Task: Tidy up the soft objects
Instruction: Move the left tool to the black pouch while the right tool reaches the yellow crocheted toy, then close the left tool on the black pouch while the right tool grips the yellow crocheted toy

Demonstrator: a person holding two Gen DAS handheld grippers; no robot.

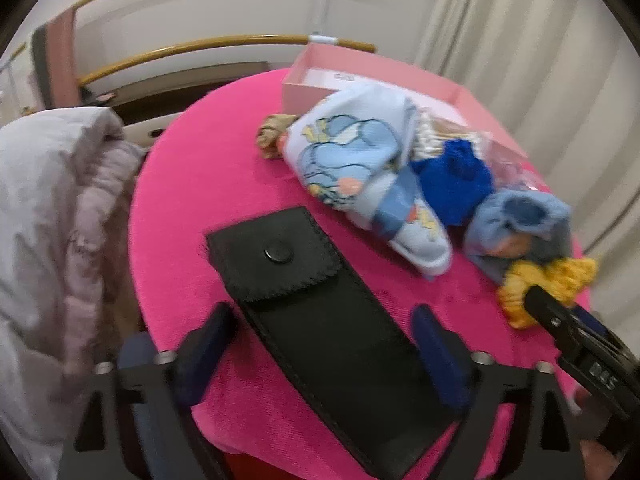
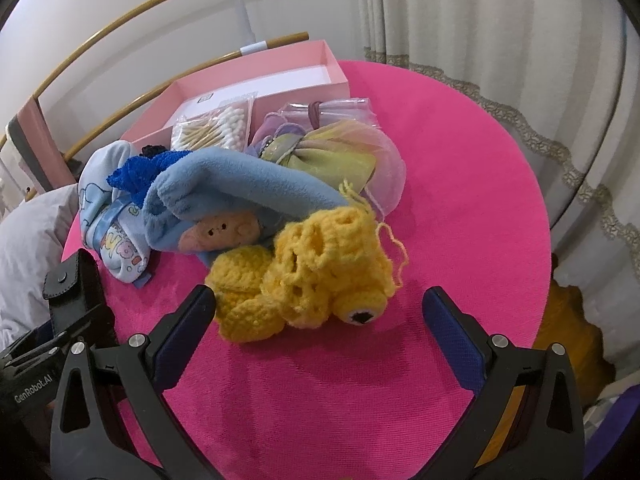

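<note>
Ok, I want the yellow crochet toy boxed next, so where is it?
In the right wrist view the yellow crochet toy lies on the pink table, just ahead of the open right hand-held gripper, against the blue plush.

Soft, even indoor light fills both views, with no hard shadows or glare on the pink bench [image 2: 460,200]. The left wrist view is smeared with motion blur; the right is sharper. Fisheye distortion bends the rails [image 2: 132,12] and darkens the corners.

"GenRobot.AI" on left gripper [image 2: 56,344]
</note>
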